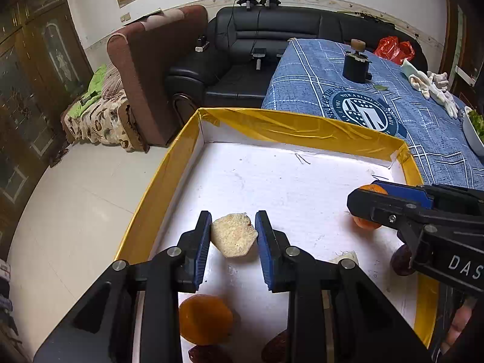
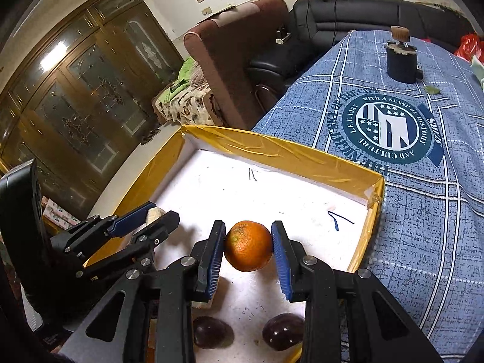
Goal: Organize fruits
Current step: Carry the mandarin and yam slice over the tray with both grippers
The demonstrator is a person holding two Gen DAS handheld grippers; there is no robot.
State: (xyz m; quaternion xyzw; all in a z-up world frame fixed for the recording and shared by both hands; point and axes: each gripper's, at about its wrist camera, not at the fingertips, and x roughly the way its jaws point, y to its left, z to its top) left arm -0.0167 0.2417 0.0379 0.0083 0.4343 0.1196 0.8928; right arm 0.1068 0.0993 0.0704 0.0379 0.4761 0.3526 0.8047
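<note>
A yellow-rimmed white tray (image 1: 272, 124) (image 2: 272, 148) lies on the blue tablecloth. My left gripper (image 1: 233, 239) is shut on a pale beige fruit piece (image 1: 233, 236), held just above the tray floor; it also shows in the right wrist view (image 2: 152, 213). My right gripper (image 2: 248, 246) is shut on an orange (image 2: 247, 245), seen in the left wrist view (image 1: 367, 222) at the tray's right side. A second orange (image 1: 204, 317) lies under the left gripper. Dark red fruits (image 2: 282, 331) (image 2: 211, 331) lie at the tray's near edge.
A black cylindrical grinder (image 1: 355, 65) stands far back on the blue tablecloth (image 1: 423, 127). White gloves (image 1: 432, 87), a white bowl with greens (image 1: 473, 130) and red bags (image 1: 393, 47) lie at the right. A black sofa (image 1: 257, 45) and the floor lie beyond the table's left edge.
</note>
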